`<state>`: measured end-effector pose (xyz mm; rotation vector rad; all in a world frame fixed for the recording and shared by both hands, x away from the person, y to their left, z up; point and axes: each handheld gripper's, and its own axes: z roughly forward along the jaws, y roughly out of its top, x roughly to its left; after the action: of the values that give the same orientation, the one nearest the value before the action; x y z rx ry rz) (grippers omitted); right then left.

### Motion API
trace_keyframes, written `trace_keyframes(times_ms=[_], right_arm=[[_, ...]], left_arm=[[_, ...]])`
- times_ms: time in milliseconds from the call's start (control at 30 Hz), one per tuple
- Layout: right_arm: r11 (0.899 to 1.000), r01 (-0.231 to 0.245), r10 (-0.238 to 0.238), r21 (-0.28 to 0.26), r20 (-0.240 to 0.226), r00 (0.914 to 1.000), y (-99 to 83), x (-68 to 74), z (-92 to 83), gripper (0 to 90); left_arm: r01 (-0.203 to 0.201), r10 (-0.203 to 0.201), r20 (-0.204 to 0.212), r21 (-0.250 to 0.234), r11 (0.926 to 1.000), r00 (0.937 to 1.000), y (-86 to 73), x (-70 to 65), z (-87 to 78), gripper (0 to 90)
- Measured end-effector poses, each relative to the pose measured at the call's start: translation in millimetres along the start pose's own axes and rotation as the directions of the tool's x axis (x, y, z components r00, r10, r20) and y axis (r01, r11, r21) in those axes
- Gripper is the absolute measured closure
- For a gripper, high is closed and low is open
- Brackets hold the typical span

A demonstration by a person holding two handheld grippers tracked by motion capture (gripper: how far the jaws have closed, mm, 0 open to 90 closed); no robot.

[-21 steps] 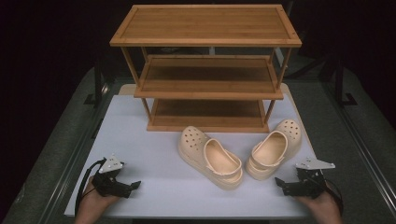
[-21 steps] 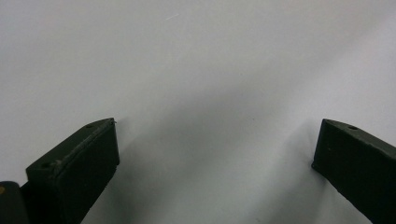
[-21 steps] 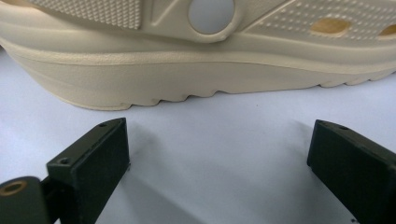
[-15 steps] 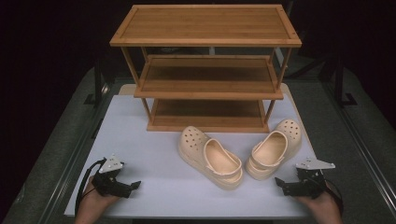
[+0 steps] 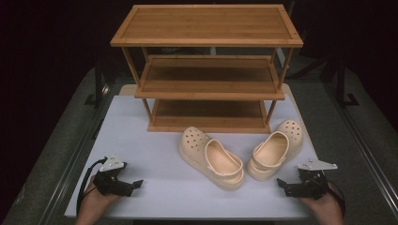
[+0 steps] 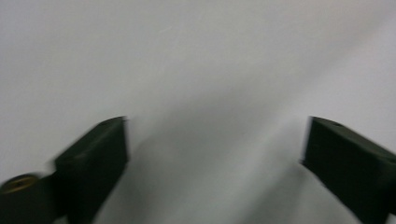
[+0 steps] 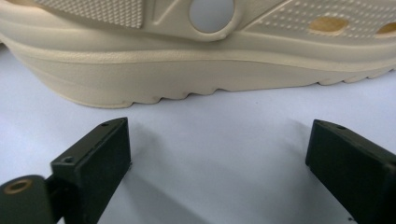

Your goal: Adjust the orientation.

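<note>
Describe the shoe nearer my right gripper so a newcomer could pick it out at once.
Start at the wooden shelf rack at the back of the white table; two cream clogs lie just in front of it. The right clog lies below the rack's right front leg, its holed toe pointing away toward the rack. Unlike the left clog, it lies closest to the right gripper.

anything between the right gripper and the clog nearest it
Nothing: in the right gripper view, bare white table runs from the open right gripper to the right clog; the high view agrees.
</note>
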<state>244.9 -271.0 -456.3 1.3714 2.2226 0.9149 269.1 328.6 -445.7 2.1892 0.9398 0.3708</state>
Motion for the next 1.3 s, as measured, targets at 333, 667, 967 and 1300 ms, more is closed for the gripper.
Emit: trace_keyframes(times_ms=[333,667,967,1300], right_arm=[[1.0,-0.003,0.003,0.005,-0.009,1.0,-2.9,-3.9,-8.0,14.6],[1.0,0.011,-0.011,-0.017,-0.003,0.9999,-5.4,-3.2,-5.5,13.6],[1.0,0.014,-0.014,-0.022,-0.002,0.9999,-5.9,-3.2,-5.3,13.6],[1.0,0.013,-0.013,-0.023,-0.002,0.9999,-6.1,-3.2,-5.3,13.6]], left_arm=[[-0.024,0.025,0.013,-0.031,0.9992,0.9996,16.9,-10.4,-1.8,30.0],[-0.032,0.039,0.092,-0.077,0.9965,0.995,59.4,-26.8,7.4,46.3],[-0.067,0.086,0.152,-0.123,0.9901,0.9847,102.4,-44.6,18.3,49.2],[-0.093,0.103,0.146,-0.075,0.9929,0.9839,128.1,-49.9,40.2,75.1]])
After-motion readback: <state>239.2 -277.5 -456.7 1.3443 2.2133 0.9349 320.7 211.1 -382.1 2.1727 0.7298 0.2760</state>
